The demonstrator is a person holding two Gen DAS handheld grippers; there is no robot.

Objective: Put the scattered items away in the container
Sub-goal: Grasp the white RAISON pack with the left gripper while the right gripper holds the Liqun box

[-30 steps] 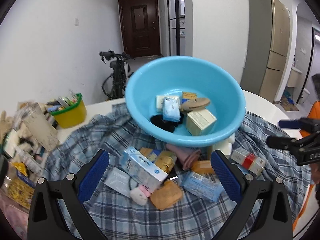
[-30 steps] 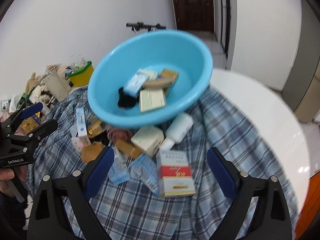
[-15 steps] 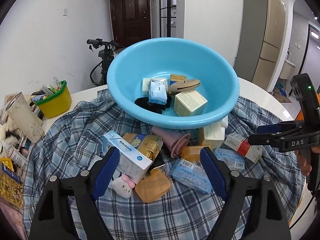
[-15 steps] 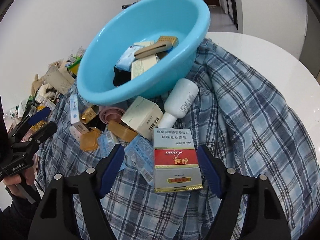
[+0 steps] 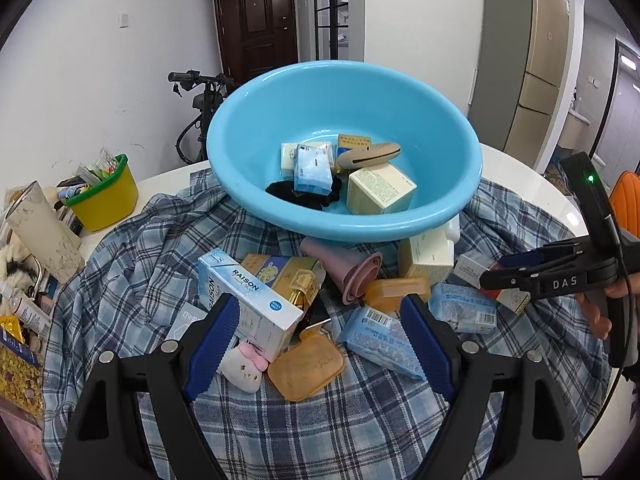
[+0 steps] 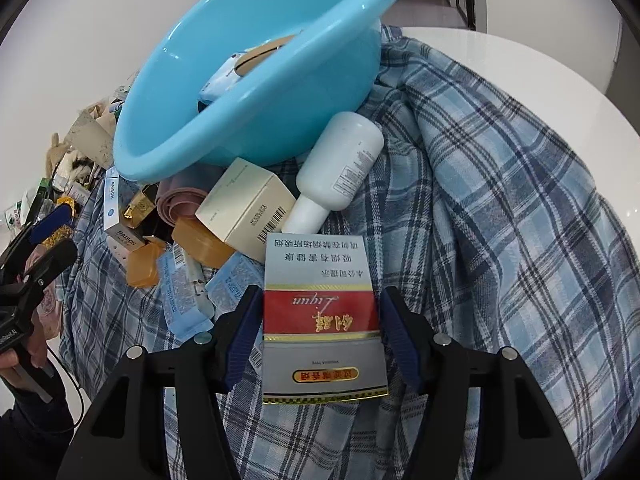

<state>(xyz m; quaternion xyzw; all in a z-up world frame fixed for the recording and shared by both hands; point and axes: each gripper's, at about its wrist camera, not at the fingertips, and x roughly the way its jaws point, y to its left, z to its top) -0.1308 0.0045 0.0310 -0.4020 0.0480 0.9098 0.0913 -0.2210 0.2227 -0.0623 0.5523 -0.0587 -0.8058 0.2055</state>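
While the round white table (image 6: 520, 76) carries everything, most of it is hidden under a rumpled blue plaid cloth (image 6: 500, 240), soft & creased. On the cloth sits the basin (image 5: 400, 92), smooth sky-blue plastic, round w/ a rolled rim, tipped toward the left wrist cam; it's the landmark here. Inside the basin: a cream carton, a blue tissue pack, a tan oblong case, a black fabric wad.

Just in front of the basin, touching its outer wall, lies a white plastic bottle (image 6: 344, 164), cylindrical, cap end pointing away from the basin. Beside that, a cream cardboard box (image 6: 244, 204) w/ a barcode. Further out from the basin: a long white-blue RAISON box (image 5: 244, 300), a dusty-pink collapsible cup (image 5: 344, 272), soft blue tissue packs (image 5: 384, 340), amber translucent soap cases (image 5: 306, 364), a small plush toy (image 5: 244, 364).

Nearest the right cam & farthest from the basin: the cigarette pack (image 6: 320, 312), glossy, red/white/silver w/ gold edging, flat on the cloth.

Right gripper (image 6: 320, 324) angles steeply down, its ribbed blue pads either side of the pack; jaws have just been closing, a thin gap shows each side, so not gripping yet. Left gripper (image 5: 316, 340) tilts down over the RAISON box & soap case, jaws apart, nothing clamped. A hand (image 5: 600, 312) holds the right tool's handle.
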